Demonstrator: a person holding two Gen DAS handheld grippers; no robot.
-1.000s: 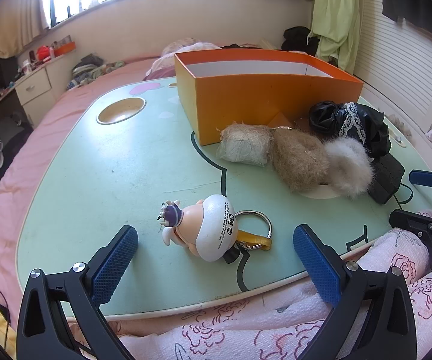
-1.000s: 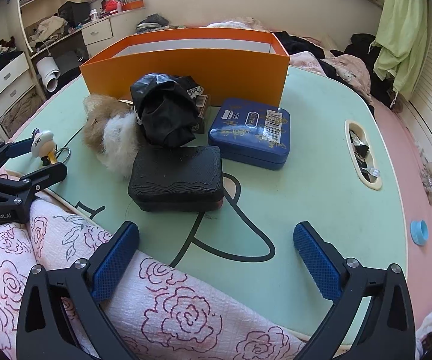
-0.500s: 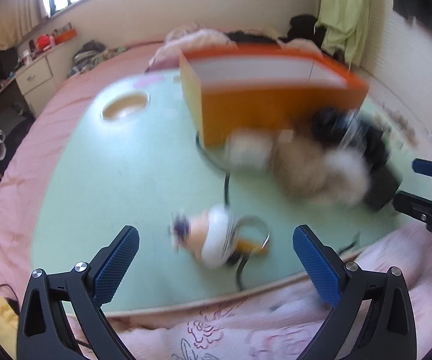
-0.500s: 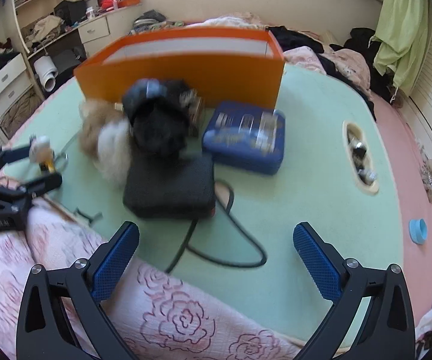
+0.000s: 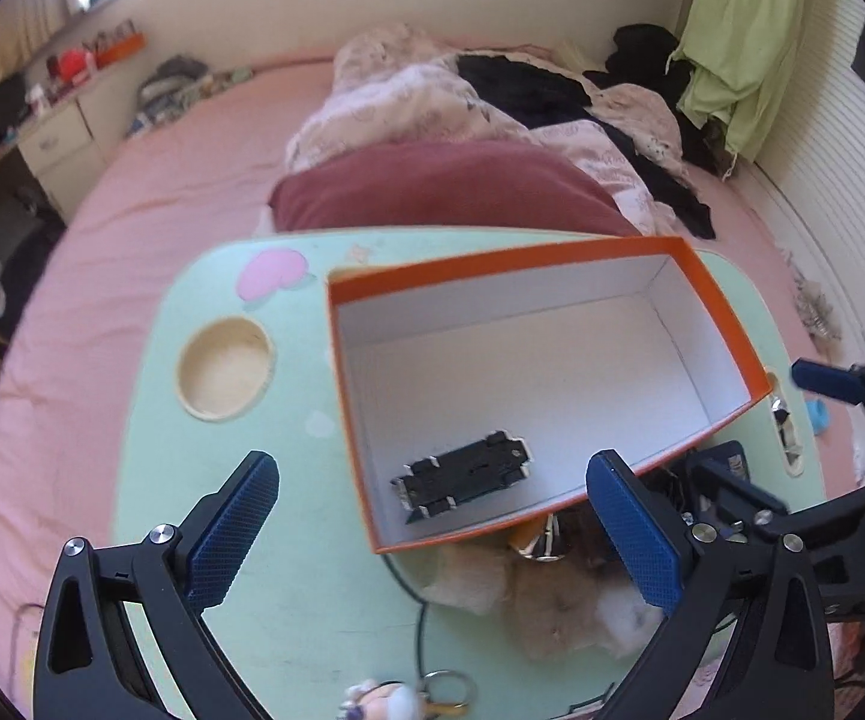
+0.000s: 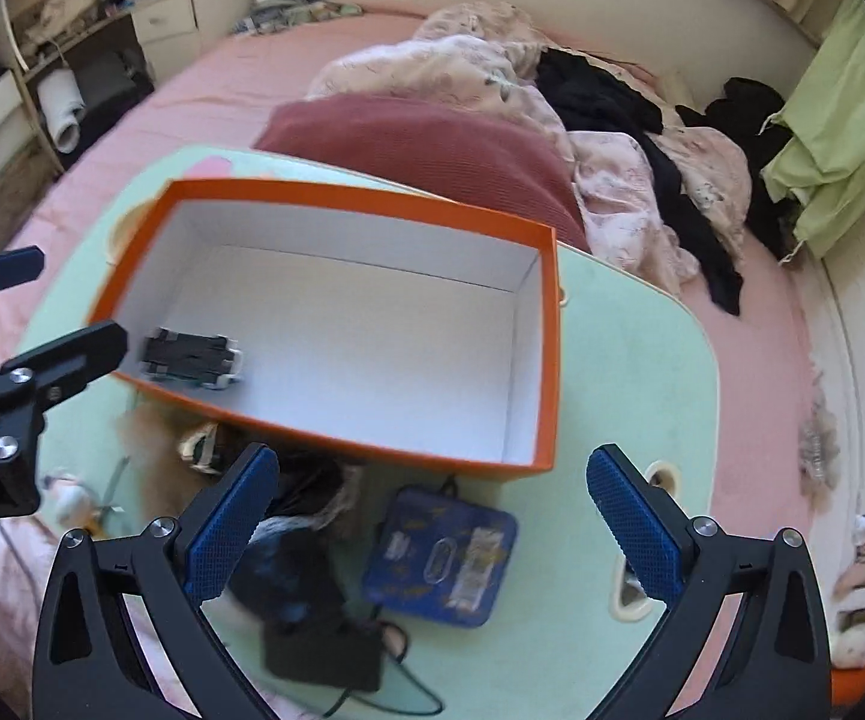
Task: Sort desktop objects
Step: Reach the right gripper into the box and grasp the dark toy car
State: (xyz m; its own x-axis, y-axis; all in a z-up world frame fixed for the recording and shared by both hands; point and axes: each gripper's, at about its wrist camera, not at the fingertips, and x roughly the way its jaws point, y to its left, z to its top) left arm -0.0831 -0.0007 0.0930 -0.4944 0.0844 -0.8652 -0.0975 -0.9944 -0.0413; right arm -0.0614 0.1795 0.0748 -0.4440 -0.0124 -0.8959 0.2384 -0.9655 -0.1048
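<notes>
Orange box (image 5: 552, 384), open-topped, white inside, on the far half of a pale green lap table (image 5: 150, 438) set on a pink bed (image 5: 150, 180). One item inside: small black toy car (image 5: 462, 477), lying upside down on the box floor near the front left corner; seen also from the right wrist (image 6: 192, 357).

Outside the box, against its near wall: clump of tan and white fur pompoms (image 5: 552, 606), partly under the box edge in the left view; silver ring with an orange tag (image 5: 543, 540) between fur and box. Black fabric bundle (image 6: 306, 480) just right of the fur, blurred. Blue tin (image 6: 441, 558) with printed labels, flat on the table near the box's front right corner. Black case (image 6: 321, 654) nearer than the tin, blurred, dark cord trailing from it.

Near table edge: small figurine keychain (image 5: 384, 702) with ring, mostly cut off by the frame.

Round cup recess (image 5: 225, 369) in the table, left of the box; slot recess (image 6: 630, 594) on the right side.

Left gripper (image 5: 432, 540): blue pads spread wide, nothing between, held above the box's near wall. Right gripper (image 6: 432, 534): pads equally wide apart, holding nothing, above tin and black bundle.

Maroon cushion (image 5: 444, 192) and rumpled bedding beyond the table.
</notes>
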